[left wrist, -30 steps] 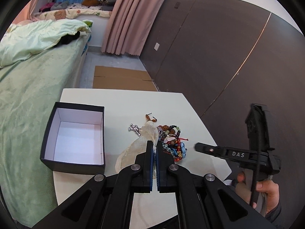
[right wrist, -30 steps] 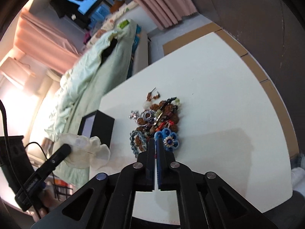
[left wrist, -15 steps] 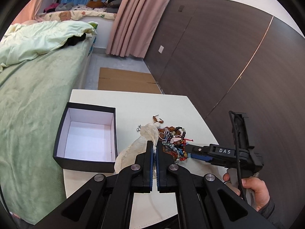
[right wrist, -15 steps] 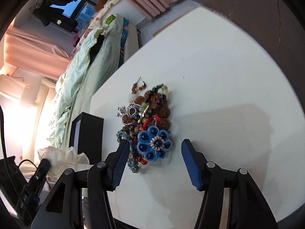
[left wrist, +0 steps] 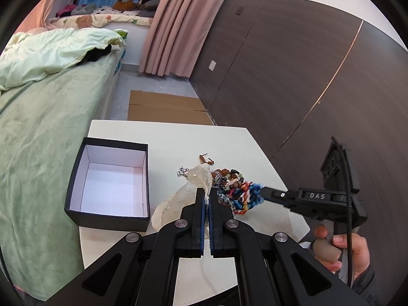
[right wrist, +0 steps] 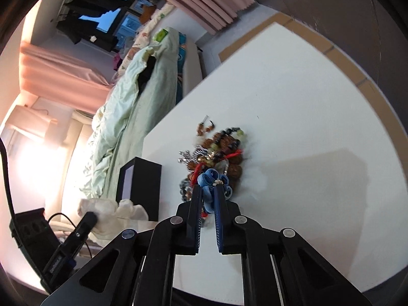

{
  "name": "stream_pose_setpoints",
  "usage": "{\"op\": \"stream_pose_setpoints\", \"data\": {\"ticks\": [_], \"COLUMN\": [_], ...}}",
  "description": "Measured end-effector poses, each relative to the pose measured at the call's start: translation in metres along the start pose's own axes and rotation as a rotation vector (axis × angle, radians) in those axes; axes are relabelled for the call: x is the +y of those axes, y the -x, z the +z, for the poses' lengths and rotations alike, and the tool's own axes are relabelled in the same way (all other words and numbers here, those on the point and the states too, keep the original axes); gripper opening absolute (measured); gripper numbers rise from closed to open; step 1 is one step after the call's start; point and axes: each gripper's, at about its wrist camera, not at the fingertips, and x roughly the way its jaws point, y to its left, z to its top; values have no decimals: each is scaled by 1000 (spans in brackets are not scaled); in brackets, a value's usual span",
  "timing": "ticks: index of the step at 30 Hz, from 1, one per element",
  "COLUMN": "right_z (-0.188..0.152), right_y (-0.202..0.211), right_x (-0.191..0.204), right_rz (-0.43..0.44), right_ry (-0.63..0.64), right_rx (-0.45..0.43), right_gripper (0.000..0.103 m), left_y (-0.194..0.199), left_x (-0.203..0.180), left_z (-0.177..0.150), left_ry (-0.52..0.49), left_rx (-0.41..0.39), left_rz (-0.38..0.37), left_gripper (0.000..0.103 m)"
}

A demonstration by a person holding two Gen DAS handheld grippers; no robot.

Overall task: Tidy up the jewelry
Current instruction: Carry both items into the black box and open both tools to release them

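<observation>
Nothing has reached the box [left wrist: 109, 178] yet: its white inside is bare, so by my reading the sorting has barely begun. It stands open at the left of the table [left wrist: 165, 137], beside the bed [left wrist: 46, 127].

Next to the right, the left gripper [left wrist: 207, 196] is pressed together on a pale, crumpled pouch [left wrist: 183, 199], which hangs from its tips above the table between the box and the jewelry. Whether the pouch is meant to take pieces I cannot tell.

Further right lies the pile [right wrist: 216, 155]: beaded bracelets, red cord, silver bits and a small pair of brown earrings [right wrist: 205, 126] at its far edge, all tangled together near the table's middle.

At the pile's near edge the right gripper [right wrist: 208, 196] has just been closing, and its jaws now pinch the blue flower piece [right wrist: 210, 182], which bunches up between the pads. It seems partly lifted, with cord trailing to the pile.

Left to do, as I judge it: free that piece, carry it off, then nearly the whole pile after it.
</observation>
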Motion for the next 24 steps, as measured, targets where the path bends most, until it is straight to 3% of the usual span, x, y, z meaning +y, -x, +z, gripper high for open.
{"op": "stream_pose_setpoints", "data": {"ticks": [7, 14, 24], "right_z": [8, 13, 11], "right_y": [27, 48, 19], "right_x": [43, 84, 125], "right_rz": [-42, -20, 32], "right_ry": [143, 233, 258], "right_rx": [-49, -90, -56], "right_gripper": [11, 11, 11], "left_y": [12, 31, 52], "left_x": [3, 13, 45], "left_z": [6, 18, 32], "left_ry": [3, 10, 47], "left_rx": [-34, -80, -130], "left_rz": [4, 14, 48], "left_gripper": [2, 2, 2]}}
